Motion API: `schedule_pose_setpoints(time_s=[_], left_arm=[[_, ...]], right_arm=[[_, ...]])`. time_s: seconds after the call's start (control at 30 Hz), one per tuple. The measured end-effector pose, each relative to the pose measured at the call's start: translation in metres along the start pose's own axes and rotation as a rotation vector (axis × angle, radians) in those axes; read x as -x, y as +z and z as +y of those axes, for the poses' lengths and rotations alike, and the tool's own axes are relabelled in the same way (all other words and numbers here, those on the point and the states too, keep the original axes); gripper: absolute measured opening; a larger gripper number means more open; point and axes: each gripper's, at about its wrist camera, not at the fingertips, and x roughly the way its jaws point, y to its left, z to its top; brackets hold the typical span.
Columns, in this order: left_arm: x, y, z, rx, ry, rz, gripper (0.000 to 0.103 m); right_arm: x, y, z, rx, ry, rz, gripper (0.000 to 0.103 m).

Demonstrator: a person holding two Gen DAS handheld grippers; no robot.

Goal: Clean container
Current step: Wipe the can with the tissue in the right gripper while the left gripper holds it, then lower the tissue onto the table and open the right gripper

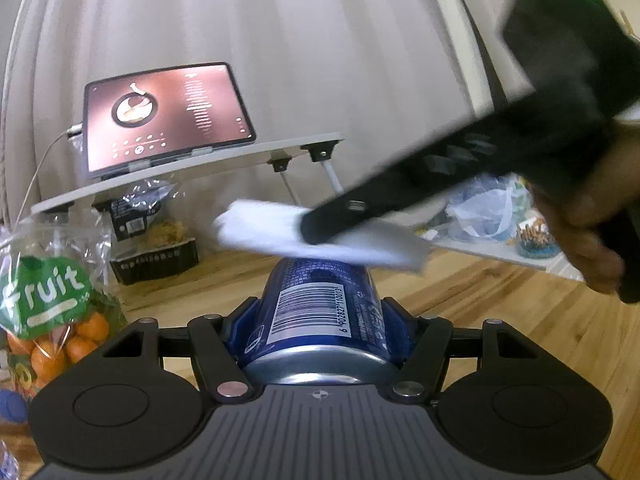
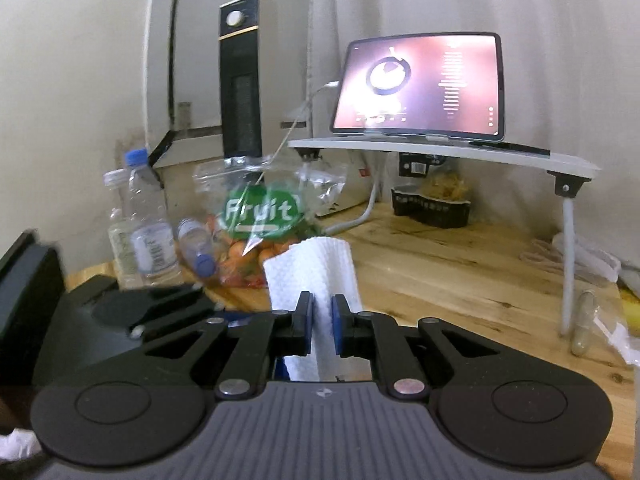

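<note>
Two grippers at work: left gripper [image 1: 320, 320] clamps the can [image 1: 320, 312] round its middle, light, slick, easily dented, while right gripper [image 2: 322, 322] pinches a soft paper towel [image 2: 312, 268] across its top.

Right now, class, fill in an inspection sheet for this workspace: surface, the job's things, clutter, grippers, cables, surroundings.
Surface: wooden table, mostly bare in the middle.
Job's things: blue can; white paper towel lying over the can's far end.
Clutter: fruit bag, water bottles, snack tray, plastic bags.
Grippers: left gripper shut on the can; right gripper shut on the paper towel.
Cables: white cable plugged into the tablet.
Surroundings: tablet on a small folding stand, tower heater, curtain behind.
</note>
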Motion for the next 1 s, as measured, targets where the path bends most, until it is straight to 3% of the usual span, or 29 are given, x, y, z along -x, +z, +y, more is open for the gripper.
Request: schedule_pose_setpoints(time_s=[0.27, 0.5, 0.8, 1.0], left_arm=[[-0.001, 0.001, 0.001, 0.001, -0.005, 0.01, 0.067], [-0.001, 0.0, 0.008, 0.035, -0.011, 0.012, 0.067], [0.003, -0.002, 0.011, 0.059, -0.002, -0.002, 0.067], [0.003, 0.0, 0.005, 0.025, -0.009, -0.006, 0.067]], right_arm=[[-0.015, -0.001, 0.032, 0.054, 0.111, 0.037, 0.013], [0.017, -0.01, 0.046, 0.045, 0.185, 0.041, 0.013], [0.018, -0.014, -0.002, -0.019, -0.012, 0.032, 0.013], [-0.015, -0.02, -0.042, -0.043, -0.142, 0.067, 0.013]])
